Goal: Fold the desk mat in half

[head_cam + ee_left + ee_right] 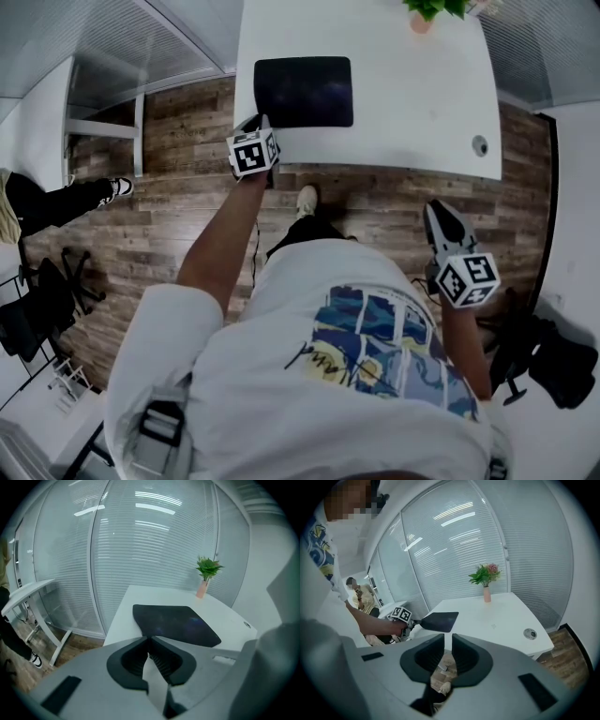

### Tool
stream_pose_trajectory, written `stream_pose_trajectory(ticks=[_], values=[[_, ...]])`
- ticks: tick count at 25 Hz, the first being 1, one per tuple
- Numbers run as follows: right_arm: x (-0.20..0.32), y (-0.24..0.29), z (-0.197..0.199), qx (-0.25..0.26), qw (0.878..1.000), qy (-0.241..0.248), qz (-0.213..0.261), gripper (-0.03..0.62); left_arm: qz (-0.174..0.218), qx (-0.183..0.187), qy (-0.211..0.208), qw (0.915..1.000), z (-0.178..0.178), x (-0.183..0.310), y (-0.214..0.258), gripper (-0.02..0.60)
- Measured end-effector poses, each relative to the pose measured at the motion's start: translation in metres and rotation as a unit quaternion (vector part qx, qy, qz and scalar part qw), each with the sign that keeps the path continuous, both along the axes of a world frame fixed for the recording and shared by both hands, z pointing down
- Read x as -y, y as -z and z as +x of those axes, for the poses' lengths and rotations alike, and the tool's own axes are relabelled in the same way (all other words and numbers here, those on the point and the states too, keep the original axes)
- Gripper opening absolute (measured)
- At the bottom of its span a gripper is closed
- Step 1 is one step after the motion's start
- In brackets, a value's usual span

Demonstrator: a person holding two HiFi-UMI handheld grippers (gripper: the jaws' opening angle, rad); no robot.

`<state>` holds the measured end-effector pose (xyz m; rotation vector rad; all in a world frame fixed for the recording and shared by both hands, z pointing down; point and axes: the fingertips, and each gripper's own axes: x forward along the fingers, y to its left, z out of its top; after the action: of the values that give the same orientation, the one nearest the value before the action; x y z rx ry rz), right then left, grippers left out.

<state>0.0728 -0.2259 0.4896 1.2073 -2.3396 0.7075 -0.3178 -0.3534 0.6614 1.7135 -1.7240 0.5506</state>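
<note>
Office, white desk [422, 103], blinded glass walls [154, 550]

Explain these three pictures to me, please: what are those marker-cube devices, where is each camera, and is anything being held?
No robot here: a person holds a two-finger gripper in each hand. One picture looks down from a head camera; the others ride on each gripper. A white table carries a dark desk mat and a small plant. The left gripper has its fingers shut on the mat's near corner. The right gripper hangs off the table, fingers slightly apart, empty.
</note>
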Motion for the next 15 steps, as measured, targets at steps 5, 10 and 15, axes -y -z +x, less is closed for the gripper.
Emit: stream_pose_trajectory(ticks=[5, 10, 15], values=[[-0.008, -0.002, 0.012, 0.005, 1.0, -0.003, 0.002, 0.049, 0.027, 0.007, -0.027, 0.9993, 0.027, 0.007, 0.021, 0.023], [-0.019, -0.001, 0.027, 0.009, 1.0, -0.012, 0.005, 0.049, 0.045, 0.007, -0.058, 0.9973, 0.06, 0.014, 0.036, 0.023], [-0.029, 0.001, 0.051, 0.01, 1.0, -0.027, 0.009, 0.048, 0.052, 0.009, -0.085, 0.995, 0.097, 0.021, 0.044, 0.023]])
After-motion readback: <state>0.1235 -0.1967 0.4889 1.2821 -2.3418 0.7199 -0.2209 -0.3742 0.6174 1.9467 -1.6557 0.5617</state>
